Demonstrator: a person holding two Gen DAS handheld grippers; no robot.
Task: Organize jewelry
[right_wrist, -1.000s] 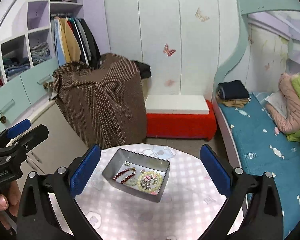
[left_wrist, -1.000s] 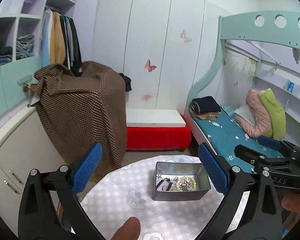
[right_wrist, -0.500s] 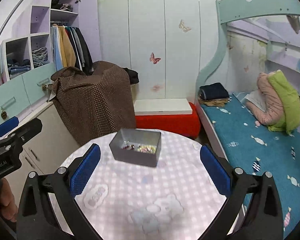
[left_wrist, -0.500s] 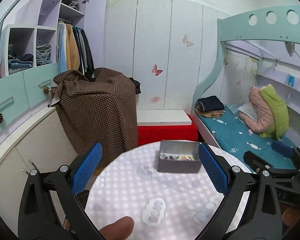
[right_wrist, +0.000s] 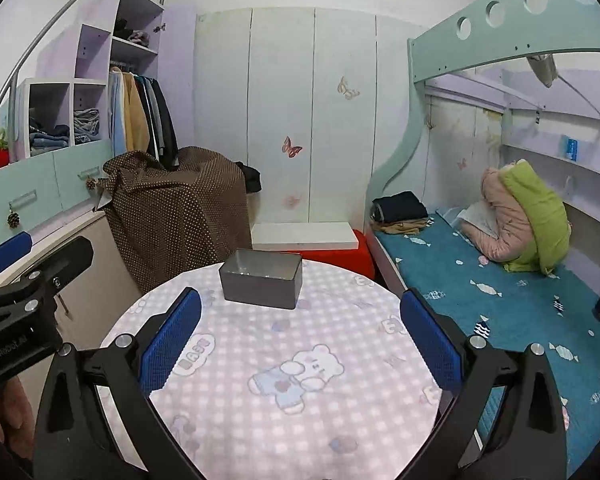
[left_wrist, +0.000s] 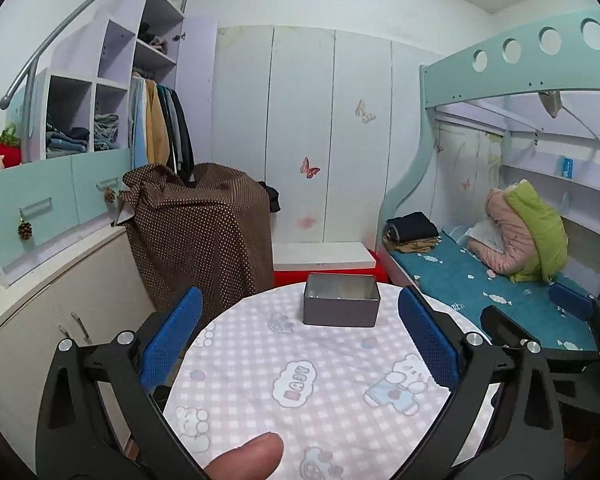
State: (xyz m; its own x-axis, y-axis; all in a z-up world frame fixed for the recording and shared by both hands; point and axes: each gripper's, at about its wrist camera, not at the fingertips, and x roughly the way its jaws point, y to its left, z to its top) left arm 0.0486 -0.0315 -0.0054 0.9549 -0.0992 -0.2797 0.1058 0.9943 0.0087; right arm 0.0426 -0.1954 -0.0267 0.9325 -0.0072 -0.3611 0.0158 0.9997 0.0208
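A grey metal box [left_wrist: 341,300] stands at the far side of the round table [left_wrist: 320,384] with a pink checked cloth; it also shows in the right wrist view [right_wrist: 261,284]. Its contents are hidden from this low angle. My left gripper [left_wrist: 300,344] is open and empty, held back from the box above the table's near part. My right gripper [right_wrist: 300,340] is open and empty, also well short of the box. Each gripper shows at the edge of the other's view.
A cabinet draped in brown dotted cloth [left_wrist: 196,232] stands left behind the table. A red and white bench [left_wrist: 324,260] is behind it. A bunk bed with a teal mattress [left_wrist: 480,280] lies to the right. Wardrobe shelves [left_wrist: 100,120] are at left.
Both grippers have drawn back and tilted up from the box. The jewelry inside, visible a second ago, is now hidden behind the box wall.
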